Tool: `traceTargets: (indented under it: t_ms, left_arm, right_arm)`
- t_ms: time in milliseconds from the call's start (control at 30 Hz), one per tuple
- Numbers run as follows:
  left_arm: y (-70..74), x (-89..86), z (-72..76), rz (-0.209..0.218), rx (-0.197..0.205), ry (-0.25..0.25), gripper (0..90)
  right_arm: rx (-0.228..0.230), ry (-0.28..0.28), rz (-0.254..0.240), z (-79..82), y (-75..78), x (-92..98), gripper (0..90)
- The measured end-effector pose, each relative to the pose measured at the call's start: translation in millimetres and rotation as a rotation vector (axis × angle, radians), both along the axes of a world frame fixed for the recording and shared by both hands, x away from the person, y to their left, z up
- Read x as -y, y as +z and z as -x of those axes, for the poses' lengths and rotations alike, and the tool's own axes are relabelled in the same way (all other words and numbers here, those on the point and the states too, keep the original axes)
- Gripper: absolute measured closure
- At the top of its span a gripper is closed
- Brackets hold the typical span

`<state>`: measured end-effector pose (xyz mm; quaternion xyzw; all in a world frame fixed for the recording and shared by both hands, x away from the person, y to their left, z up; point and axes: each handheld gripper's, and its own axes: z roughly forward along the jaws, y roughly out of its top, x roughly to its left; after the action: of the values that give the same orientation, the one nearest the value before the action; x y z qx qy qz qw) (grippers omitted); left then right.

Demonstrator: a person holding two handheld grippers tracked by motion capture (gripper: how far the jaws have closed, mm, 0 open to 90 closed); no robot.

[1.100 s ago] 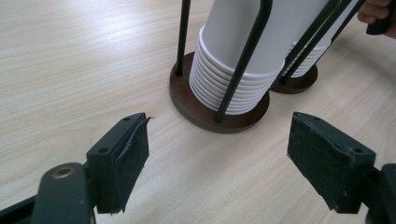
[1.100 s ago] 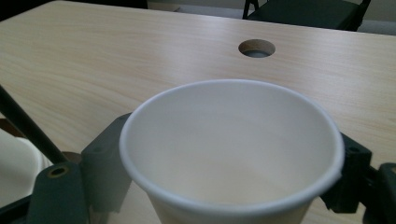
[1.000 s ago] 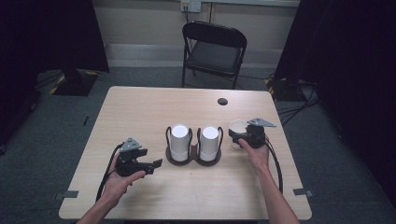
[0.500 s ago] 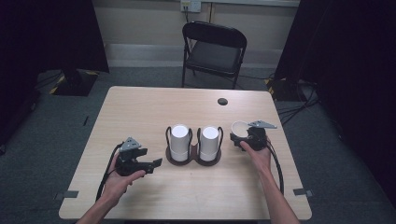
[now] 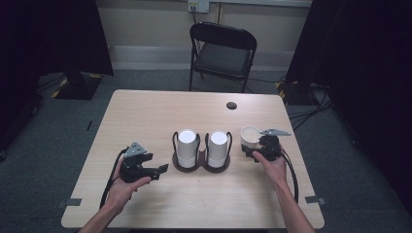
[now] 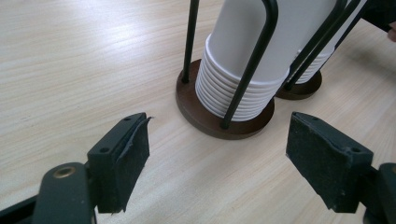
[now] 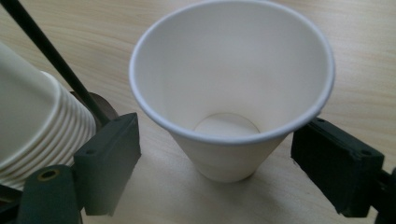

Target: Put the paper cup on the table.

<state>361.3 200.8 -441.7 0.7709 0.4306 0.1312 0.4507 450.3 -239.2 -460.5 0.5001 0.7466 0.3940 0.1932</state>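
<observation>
Both forearms were bare. Each black gripper (image 5: 156, 171) (image 5: 248, 151) carried a grey three-cornered plate, a trailing black cable and brass-coloured screws beside its rectangular pads (image 6: 126, 156).

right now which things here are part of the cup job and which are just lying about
In the job:
single paper cup, upright between the right gripper jaws
two cup stacks in the wire holder
left gripper, open, empty

Lying about:
folding chair
small dark disc on the table
</observation>
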Motion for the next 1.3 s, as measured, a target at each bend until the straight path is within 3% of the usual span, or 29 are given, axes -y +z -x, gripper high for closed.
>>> traceTargets:
  t_ms: [367, 600, 733, 800, 933, 1033, 1133, 1233, 1300]
  left_arm:
    - [1.2, -0.1, 3.1, -0.019, 0.010, -0.006, 20.2]
    - [1.7, -1.8, 3.5, -0.012, 0.015, 0.008, 21.0]
    - [2.4, -1.8, 4.1, -0.010, 0.020, 0.005, 21.0]
    - [2.3, -1.5, 4.7, -0.012, 0.018, -0.004, 20.9]
    - [0.3, -0.4, 5.1, -0.010, 0.000, -0.010, 20.9]
    - [-0.9, -0.1, 5.9, -0.020, -0.003, -0.011, 21.0]
    - [-3.5, -0.2, 6.5, -0.038, -0.004, -0.019, 21.1]
    - [-4.6, 0.4, 8.0, -0.047, -0.003, -0.027, 21.4]
    - [-3.7, 1.4, 9.6, -0.063, 0.012, -0.029, 21.5]
  right_arm:
    - [0.065, 0.018, -0.001, 37.4, 14.3, 10.4, 16.3]
    - [0.114, 0.030, -0.031, 64.7, 25.1, 8.8, 16.3]
    - [0.124, 0.038, -0.030, 79.1, 29.2, 3.4, 16.2]
    - [0.114, 0.045, -0.058, 85.7, 28.0, 1.3, 16.1]
    - [0.123, 0.068, -0.024, 100.2, 32.6, -8.8, 16.2]
    - [0.114, 0.079, -0.031, 109.1, 36.7, -16.2, 15.8]
    - [0.154, 0.091, -0.022, 118.7, 28.8, -24.7, 15.3]
    - [0.108, 0.133, -0.015, 120.5, 18.1, -32.3, 16.2]
    - [0.139, 0.128, 0.001, 122.2, 18.3, -34.5, 14.4]
